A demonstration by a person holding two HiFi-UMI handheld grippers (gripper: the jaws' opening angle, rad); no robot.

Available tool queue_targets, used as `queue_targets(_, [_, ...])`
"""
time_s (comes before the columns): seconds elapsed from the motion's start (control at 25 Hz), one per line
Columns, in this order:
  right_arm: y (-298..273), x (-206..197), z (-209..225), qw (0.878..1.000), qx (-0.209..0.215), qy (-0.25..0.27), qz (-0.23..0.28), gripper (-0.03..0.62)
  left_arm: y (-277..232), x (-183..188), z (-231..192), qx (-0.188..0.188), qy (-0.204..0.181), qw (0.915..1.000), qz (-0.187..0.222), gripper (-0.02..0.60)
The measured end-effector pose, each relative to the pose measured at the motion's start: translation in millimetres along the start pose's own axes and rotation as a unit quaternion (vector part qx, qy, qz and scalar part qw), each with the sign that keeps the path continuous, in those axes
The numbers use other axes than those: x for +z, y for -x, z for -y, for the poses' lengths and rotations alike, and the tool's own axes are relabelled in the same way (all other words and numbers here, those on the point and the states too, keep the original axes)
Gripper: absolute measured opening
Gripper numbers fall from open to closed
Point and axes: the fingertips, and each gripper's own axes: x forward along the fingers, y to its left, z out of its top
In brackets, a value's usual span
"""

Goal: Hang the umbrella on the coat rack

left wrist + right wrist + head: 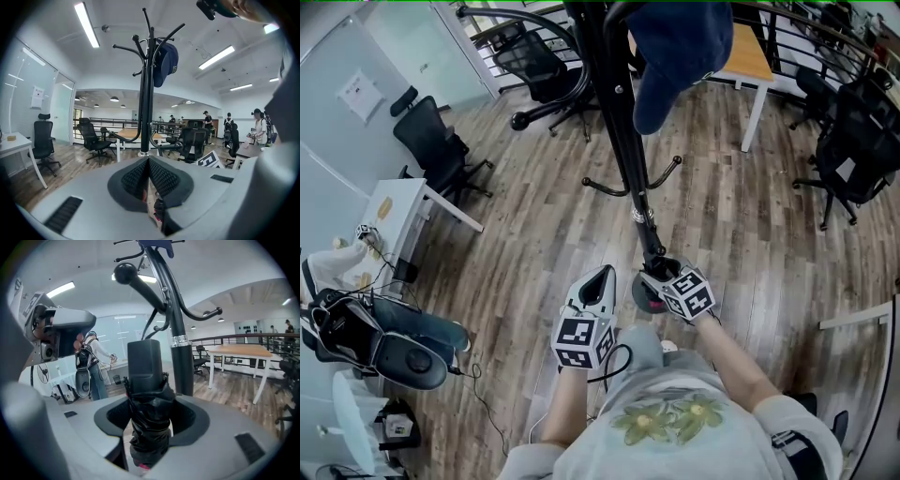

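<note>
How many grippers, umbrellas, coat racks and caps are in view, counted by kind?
Grippers: 2 (left gripper, right gripper)
Umbrella: 1
Coat rack: 1
Cap: 1
Total: 5

Umbrella (pixel 150 427) and coat rack (pixel 619 122) are black — cap (pixel 675 56) navy.

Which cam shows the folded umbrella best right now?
Right gripper view: the folded umbrella fills the centre, clamped in the right gripper, black fabric and handle clear. Head view gives only a small end-on glimpse near the coat rack. Left gripper view doesn't clearly show it.
</note>
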Motion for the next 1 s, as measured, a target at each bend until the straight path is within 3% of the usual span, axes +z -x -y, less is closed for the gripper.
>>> queue_targets(0.4, [-9, -10, 5, 1.0, -0.009, 0.003, -0.008, 0.232, -1, -3, 3, -0.001, -0.002, 1.0, -0.002, 0.002])
queue_targets(1.0, [-22, -13, 36, 0.998, -0.054, 0.006, -0.007, 0.236, -10, -12, 11, -0.017, -0.004, 0.9997, -0.017, 0.002])
